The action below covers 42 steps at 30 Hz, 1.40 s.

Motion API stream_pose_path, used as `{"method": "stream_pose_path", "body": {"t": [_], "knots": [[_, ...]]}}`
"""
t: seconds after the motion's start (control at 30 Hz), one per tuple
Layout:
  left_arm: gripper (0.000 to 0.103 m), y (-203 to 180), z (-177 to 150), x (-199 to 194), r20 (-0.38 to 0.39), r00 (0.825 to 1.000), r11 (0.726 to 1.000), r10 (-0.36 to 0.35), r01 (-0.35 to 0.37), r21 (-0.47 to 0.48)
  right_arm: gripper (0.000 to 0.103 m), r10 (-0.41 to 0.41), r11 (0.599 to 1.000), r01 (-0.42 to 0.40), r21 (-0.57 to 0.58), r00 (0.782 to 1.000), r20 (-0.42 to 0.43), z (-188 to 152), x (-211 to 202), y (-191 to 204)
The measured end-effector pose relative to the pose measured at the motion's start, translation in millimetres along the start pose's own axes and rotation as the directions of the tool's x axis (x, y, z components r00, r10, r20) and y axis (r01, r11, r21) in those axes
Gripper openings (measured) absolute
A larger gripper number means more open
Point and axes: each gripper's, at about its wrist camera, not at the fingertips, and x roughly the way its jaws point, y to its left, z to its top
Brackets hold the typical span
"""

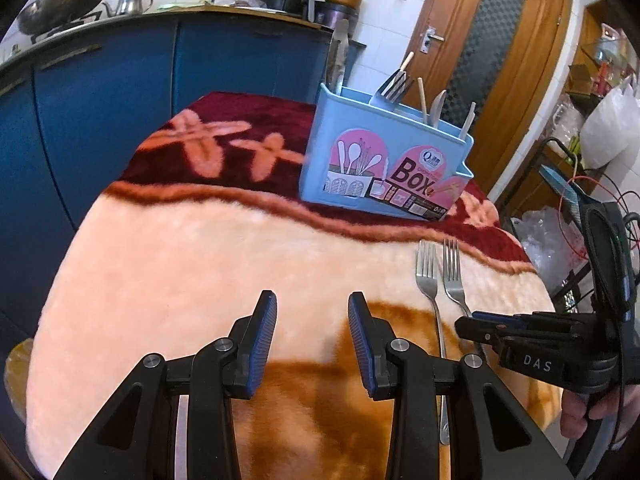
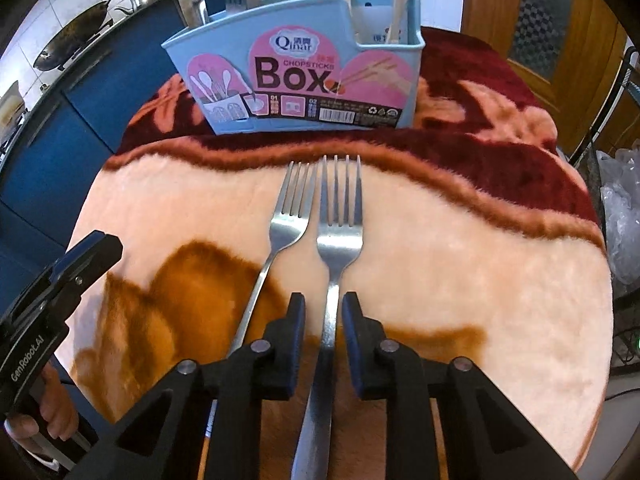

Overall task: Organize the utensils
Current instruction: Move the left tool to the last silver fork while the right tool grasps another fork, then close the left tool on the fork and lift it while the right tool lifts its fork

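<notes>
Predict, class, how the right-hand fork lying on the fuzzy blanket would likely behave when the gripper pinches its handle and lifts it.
The right-hand fork looks like polished steel, so it should stay stiff but may slip between the right gripper pads. Its handle is thin and flat, so it probably won't roll. The broad tine end could tip it downward.

Both wrist views angled down, close, sharing forks (image 2: 316,216), box (image 2: 296,76)
</notes>
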Motion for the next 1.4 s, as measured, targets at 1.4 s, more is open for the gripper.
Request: {"method": "stream_pose_path", "body": {"t": [1.4], "knots": [[0.028, -101.0, 1.1, 57.0, -0.268, 0.961, 0.969, -0.072, 0.131, 0.210, 0.007, 0.106, 0.980, -0.182, 0.080, 0.818, 0.566, -45.3, -90.2, -72.1]]}}
